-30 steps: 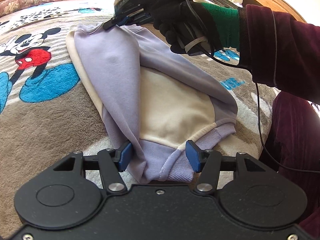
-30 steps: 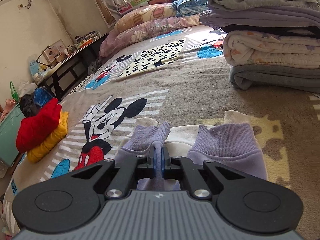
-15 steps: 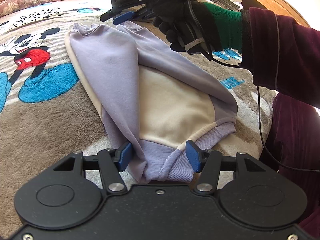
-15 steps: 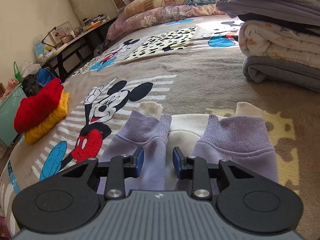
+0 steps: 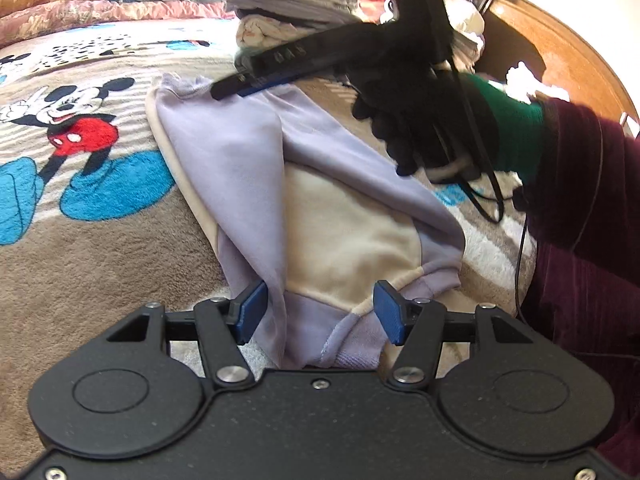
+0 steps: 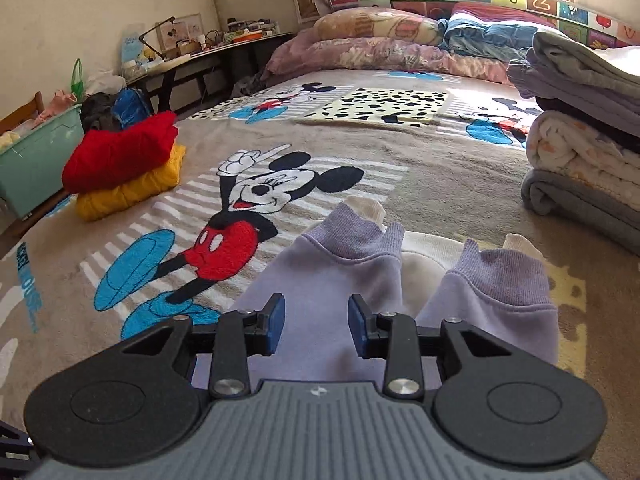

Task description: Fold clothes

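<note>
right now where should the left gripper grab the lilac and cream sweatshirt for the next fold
Probably the lilac hem band of the sweatshirt, lying between the open left gripper pads. Come in low from the near edge, along the blanket: the band is a thick ribbed edge facing the gripper. The open right gripper hovers above the cuffs.
</note>
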